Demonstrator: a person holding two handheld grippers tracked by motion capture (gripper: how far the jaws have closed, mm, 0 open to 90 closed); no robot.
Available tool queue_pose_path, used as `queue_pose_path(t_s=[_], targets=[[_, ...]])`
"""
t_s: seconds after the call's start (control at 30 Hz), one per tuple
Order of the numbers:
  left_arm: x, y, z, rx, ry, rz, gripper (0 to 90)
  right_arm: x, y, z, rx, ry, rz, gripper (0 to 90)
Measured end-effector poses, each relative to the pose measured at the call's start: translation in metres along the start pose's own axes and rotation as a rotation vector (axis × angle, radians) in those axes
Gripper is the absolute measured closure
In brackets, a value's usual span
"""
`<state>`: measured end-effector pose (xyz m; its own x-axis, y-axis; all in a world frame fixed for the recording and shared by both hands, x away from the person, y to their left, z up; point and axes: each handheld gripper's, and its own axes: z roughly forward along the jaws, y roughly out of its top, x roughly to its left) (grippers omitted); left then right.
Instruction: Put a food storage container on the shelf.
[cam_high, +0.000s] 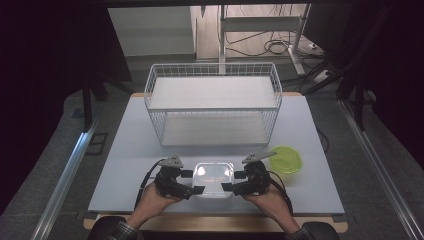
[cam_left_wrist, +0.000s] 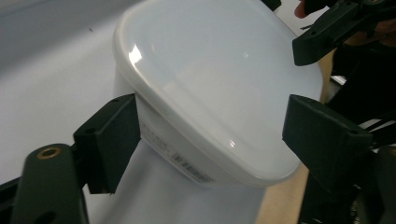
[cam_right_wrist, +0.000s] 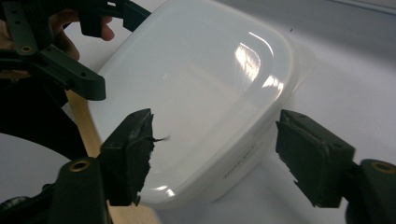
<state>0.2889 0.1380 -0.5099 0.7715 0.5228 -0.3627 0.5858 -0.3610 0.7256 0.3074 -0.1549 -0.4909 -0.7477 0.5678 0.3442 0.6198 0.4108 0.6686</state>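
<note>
Hands rest at the near edge of the table (cam_high: 125, 150), each holding a gripper, and between them sits a white lidded box (cam_high: 213, 178) — the thing being worked on. The left gripper (cam_high: 194, 181) comes at the box's left end, the right gripper (cam_high: 233, 180) at its right end.

In the left gripper view the box (cam_left_wrist: 210, 88) lies between the jaws; one jaw looks to be just at the wall under the lid's rim, the other stands off to the side with a gap. In the right gripper view the box (cam_right_wrist: 196, 98) also lies between the jaws, one jaw close by the near corner and the other clear of it. So both pairs of jaws are open around the box, not clamped on it.

Judging by this, the work is at its start: the reach is done, the grasp is not. The box sits flat on the table with its lid on. A white wire basket (cam_high: 213, 102) stands farther back, and a green bowl (cam_high: 285, 159) sits to the right — either could be where the box goes, but I cannot tell. Closing both grips and lifting level is what seems left.
</note>
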Motion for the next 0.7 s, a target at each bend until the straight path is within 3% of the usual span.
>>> queue_pose_path(t_s=[0.1, 0.2, 0.3, 0.37, 0.4, 0.53, 0.7], targets=[[-0.005, 0.001, -0.004, 0.016, 0.020, -0.010, 25.2, 0.002, -0.001, -0.003, 0.005, -0.002, 0.023, 37.2], [-0.007, 0.001, -0.010, -0.001, 0.052, -0.022, 37.6, 0.005, -0.001, -0.010, 0.000, -0.031, 0.038, 48.1], [-0.007, 0.000, -0.014, -0.022, 0.056, -0.058, 47.8, 0.005, -0.002, -0.014, -0.007, -0.029, 0.088, 56.9], [-0.008, 0.000, -0.015, -0.032, 0.068, -0.056, 53.6, 0.005, -0.002, -0.015, -0.013, -0.031, 0.100, 59.6], [-0.010, 0.002, -0.016, -0.045, 0.093, -0.056, 55.9, 0.005, -0.001, -0.017, -0.031, -0.044, 0.115, 63.6], [-0.011, 0.002, -0.016, -0.062, 0.113, -0.072, 59.1, 0.005, 0.000, -0.019, -0.049, -0.061, 0.126, 66.3], [-0.012, 0.001, -0.016, -0.089, 0.125, -0.104, 63.6, 0.000, -0.001, -0.019, -0.100, -0.047, 0.177, 71.1]])
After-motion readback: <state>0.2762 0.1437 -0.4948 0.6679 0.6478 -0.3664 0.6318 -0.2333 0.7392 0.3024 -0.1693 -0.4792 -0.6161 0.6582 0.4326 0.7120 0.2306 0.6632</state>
